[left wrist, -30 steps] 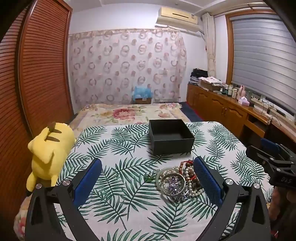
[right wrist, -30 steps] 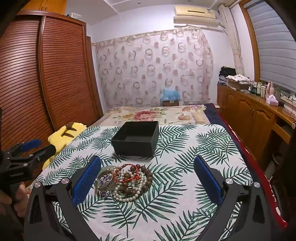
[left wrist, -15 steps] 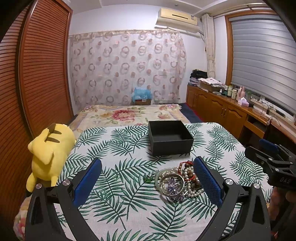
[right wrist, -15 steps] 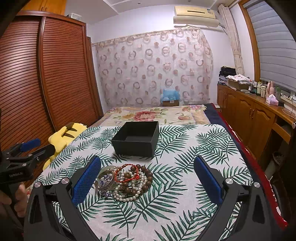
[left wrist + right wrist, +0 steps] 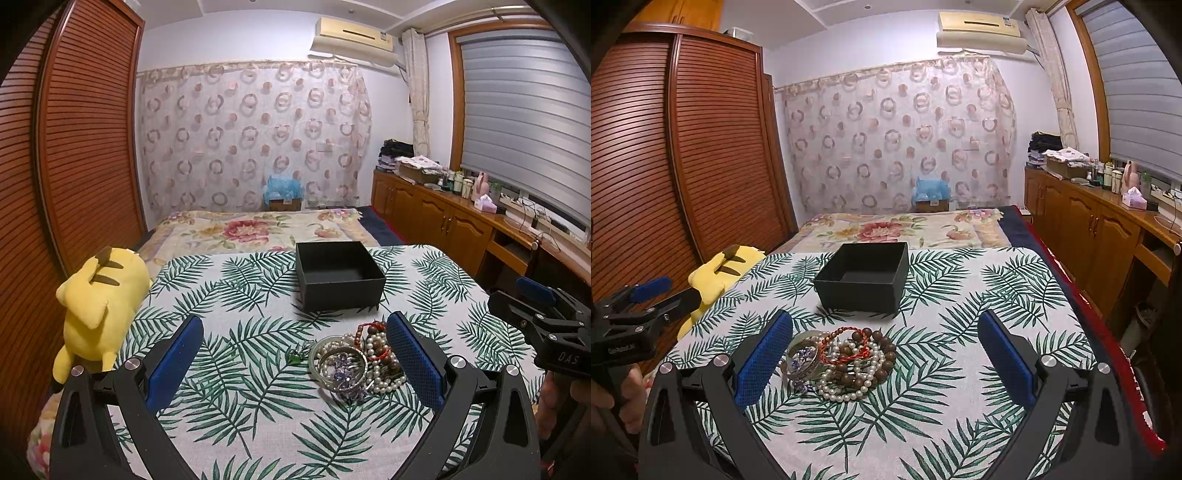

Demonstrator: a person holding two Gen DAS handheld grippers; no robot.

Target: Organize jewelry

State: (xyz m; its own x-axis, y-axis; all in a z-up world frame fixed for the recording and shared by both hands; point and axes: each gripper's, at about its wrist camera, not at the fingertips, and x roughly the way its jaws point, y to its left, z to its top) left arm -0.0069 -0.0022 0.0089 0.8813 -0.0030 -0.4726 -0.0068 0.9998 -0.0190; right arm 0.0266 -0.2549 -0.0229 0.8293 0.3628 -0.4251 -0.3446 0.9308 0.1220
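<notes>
A heap of jewelry (image 5: 354,360) lies on the leaf-print cloth: pearl strands, brown wooden beads, a red cord, bangles and a purple piece. Behind it stands an open black box (image 5: 338,275), nothing visible inside. My left gripper (image 5: 293,363) is open, low over the cloth, its right pad beside the heap. In the right wrist view the same heap (image 5: 842,360) sits just inside the left pad of my open right gripper (image 5: 884,360), with the box (image 5: 862,277) farther back. Each gripper shows at the other view's edge.
A yellow plush toy (image 5: 98,306) lies at the table's left edge. Beyond the table (image 5: 997,295) is a bed with a floral cover (image 5: 255,230). Wooden cabinets (image 5: 1089,236) run along the right wall and slatted wardrobe doors (image 5: 683,166) along the left.
Both grippers have stayed nearly still and open; the views shifted only slightly. The jewelry and box have not moved.
</notes>
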